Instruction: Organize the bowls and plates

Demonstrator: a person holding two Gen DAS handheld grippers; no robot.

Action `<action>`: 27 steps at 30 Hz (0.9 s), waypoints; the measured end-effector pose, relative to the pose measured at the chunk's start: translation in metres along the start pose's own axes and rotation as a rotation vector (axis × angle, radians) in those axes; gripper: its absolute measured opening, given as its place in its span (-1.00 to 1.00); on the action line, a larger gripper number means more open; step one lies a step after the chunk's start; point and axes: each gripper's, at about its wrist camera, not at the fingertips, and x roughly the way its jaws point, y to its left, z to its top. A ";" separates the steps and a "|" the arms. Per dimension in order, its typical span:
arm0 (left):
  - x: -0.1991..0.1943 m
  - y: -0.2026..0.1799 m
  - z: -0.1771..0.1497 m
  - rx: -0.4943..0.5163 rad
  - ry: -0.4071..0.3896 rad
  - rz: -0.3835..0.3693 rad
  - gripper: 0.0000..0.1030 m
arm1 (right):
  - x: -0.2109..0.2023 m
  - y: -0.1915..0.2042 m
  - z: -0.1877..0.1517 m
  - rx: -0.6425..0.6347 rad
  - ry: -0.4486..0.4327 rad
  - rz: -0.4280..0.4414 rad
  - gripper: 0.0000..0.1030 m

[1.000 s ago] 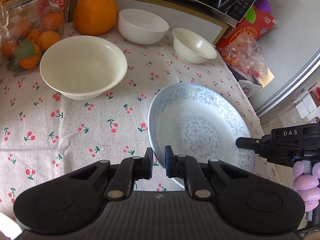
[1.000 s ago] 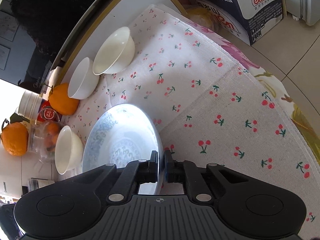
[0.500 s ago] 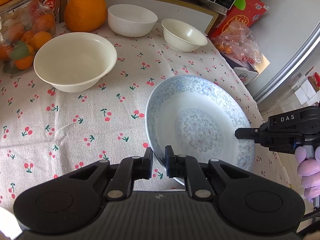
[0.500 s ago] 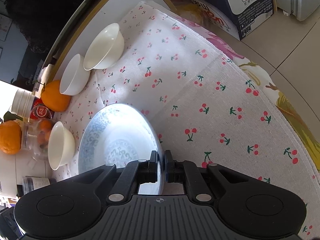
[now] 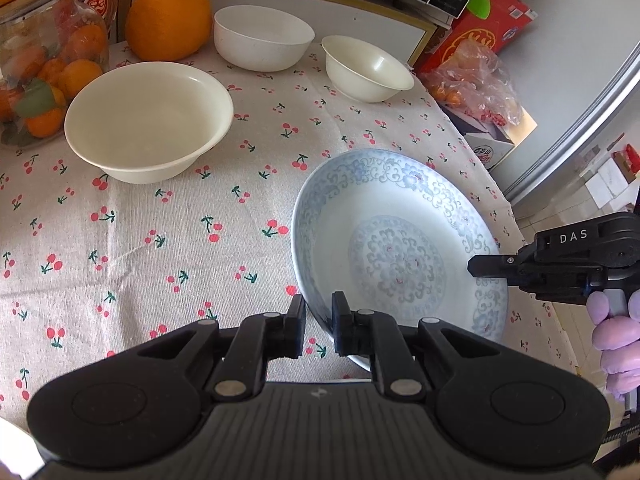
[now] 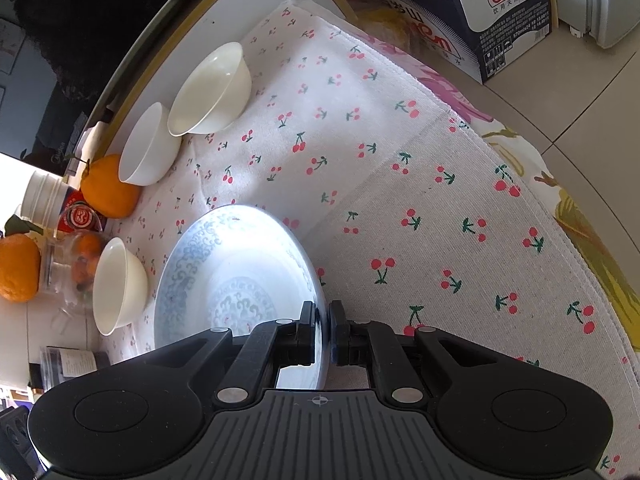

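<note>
A blue-patterned white plate [image 5: 400,240] sits over the cherry-print tablecloth [image 5: 160,240]. My left gripper [image 5: 319,320] is shut on its near-left rim. My right gripper [image 6: 322,320] has the plate [image 6: 224,264] rim between its pads, and its jaws are opening slightly. In the left wrist view, the right gripper [image 5: 474,267] reaches in from the right, held by a purple-gloved hand [image 5: 616,344]. A large cream bowl [image 5: 148,120], a white bowl [image 5: 262,36] and a small cream bowl [image 5: 366,68] stand further back. I cannot tell whether the plate touches the cloth.
A big orange [image 5: 168,20] and a jar of small oranges [image 5: 44,80] stand at the back left. A red box [image 5: 488,28] and bagged fruit [image 5: 476,84] lie beyond the table's right edge. A water carton [image 6: 492,16] sits on the tiled floor.
Both views have shifted only slightly. The plate stays between the fingers of both grippers, and the bowls have not moved.
</note>
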 end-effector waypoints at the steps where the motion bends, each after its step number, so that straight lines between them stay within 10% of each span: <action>1: 0.000 0.000 0.000 0.005 0.001 -0.002 -0.75 | 0.000 0.000 0.000 0.000 0.003 0.003 -0.79; 6: -0.004 0.002 0.000 0.006 0.006 0.013 -0.49 | -0.004 0.005 0.001 -0.039 -0.002 -0.008 -0.76; 20: -0.041 0.008 -0.012 0.088 -0.057 0.004 0.76 | -0.033 0.017 -0.019 -0.201 -0.029 0.049 0.60; 27: -0.059 0.010 -0.028 0.174 -0.072 0.015 0.91 | -0.048 0.030 -0.049 -0.389 -0.045 0.073 0.75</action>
